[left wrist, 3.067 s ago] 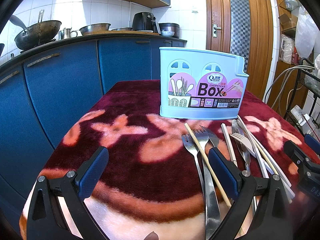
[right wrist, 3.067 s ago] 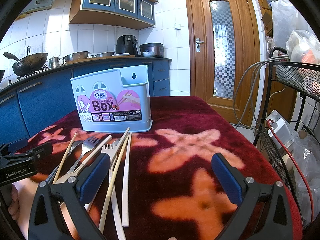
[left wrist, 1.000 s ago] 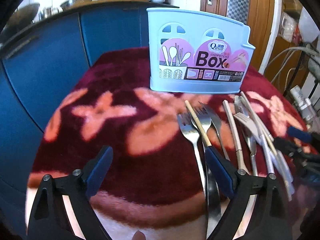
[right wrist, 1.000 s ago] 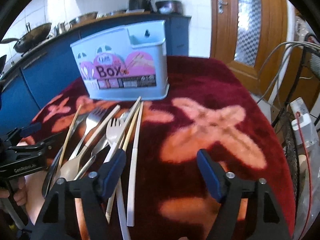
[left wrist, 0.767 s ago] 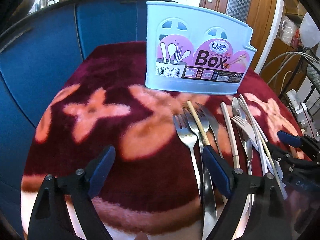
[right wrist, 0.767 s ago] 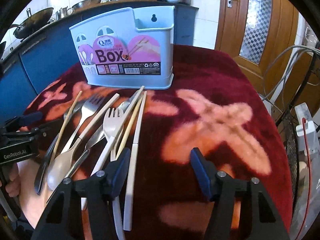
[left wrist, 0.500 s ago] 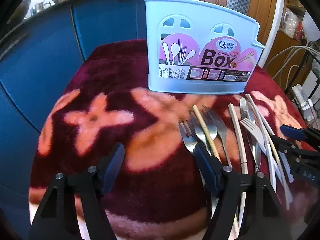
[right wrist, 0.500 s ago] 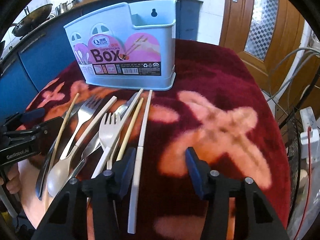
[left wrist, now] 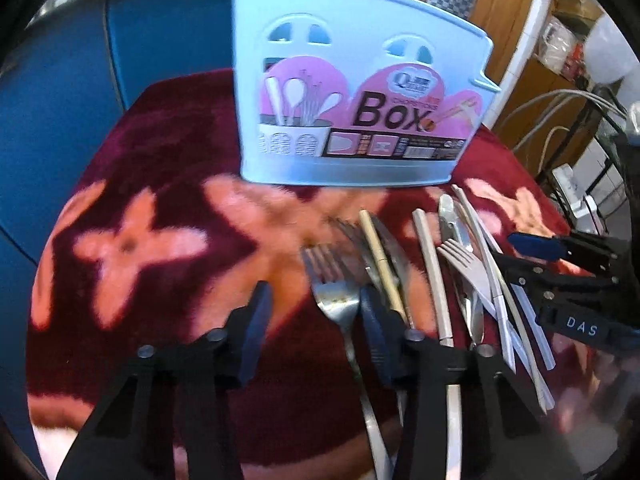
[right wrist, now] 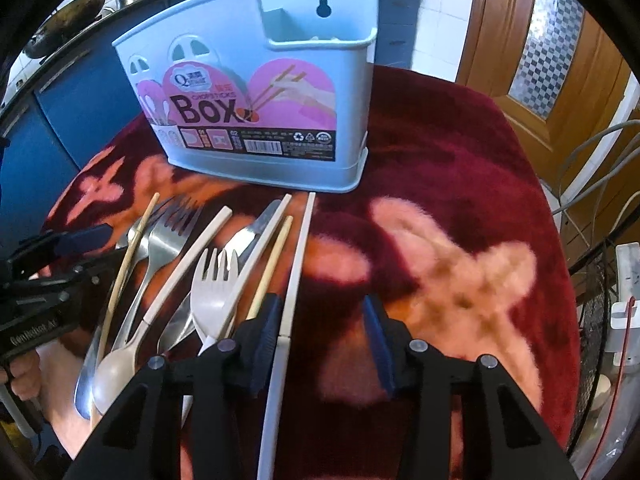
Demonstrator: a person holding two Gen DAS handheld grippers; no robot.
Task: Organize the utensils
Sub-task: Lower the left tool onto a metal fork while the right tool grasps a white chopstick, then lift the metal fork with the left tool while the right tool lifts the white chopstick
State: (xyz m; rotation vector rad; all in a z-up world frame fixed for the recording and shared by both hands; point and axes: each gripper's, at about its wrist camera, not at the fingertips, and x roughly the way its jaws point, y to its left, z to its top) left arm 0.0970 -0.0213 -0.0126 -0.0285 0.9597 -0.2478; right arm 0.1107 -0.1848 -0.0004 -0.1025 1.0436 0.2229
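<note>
A pale blue chopsticks box (left wrist: 360,92) (right wrist: 256,92) stands upright at the far side of the maroon flowered tablecloth (left wrist: 160,184). In front of it lie several utensils: steel forks (left wrist: 336,304), a wooden chopstick (left wrist: 380,260), a white plastic fork (right wrist: 214,280), a beige spoon (right wrist: 120,364) and a white chopstick (right wrist: 298,256). My left gripper (left wrist: 314,328) hovers over the leftmost steel fork; its jaws are closing, with the fork's head between them near the right finger. My right gripper (right wrist: 322,338) is closing too, the white chopstick just inside its left finger (right wrist: 268,332). No pad presses on anything.
Blue kitchen cabinets (left wrist: 80,92) run behind and left of the table, with pans on the counter (right wrist: 68,16). A wooden door (right wrist: 560,40) and a wire rack with cables (right wrist: 600,280) stand to the right. The other gripper shows at each view's edge (left wrist: 528,260) (right wrist: 80,254).
Both grippers have moved forward over the utensils and tipped further down. Their jaws have narrowed, the left one by a lot. The utensils and the box have stayed in place.
</note>
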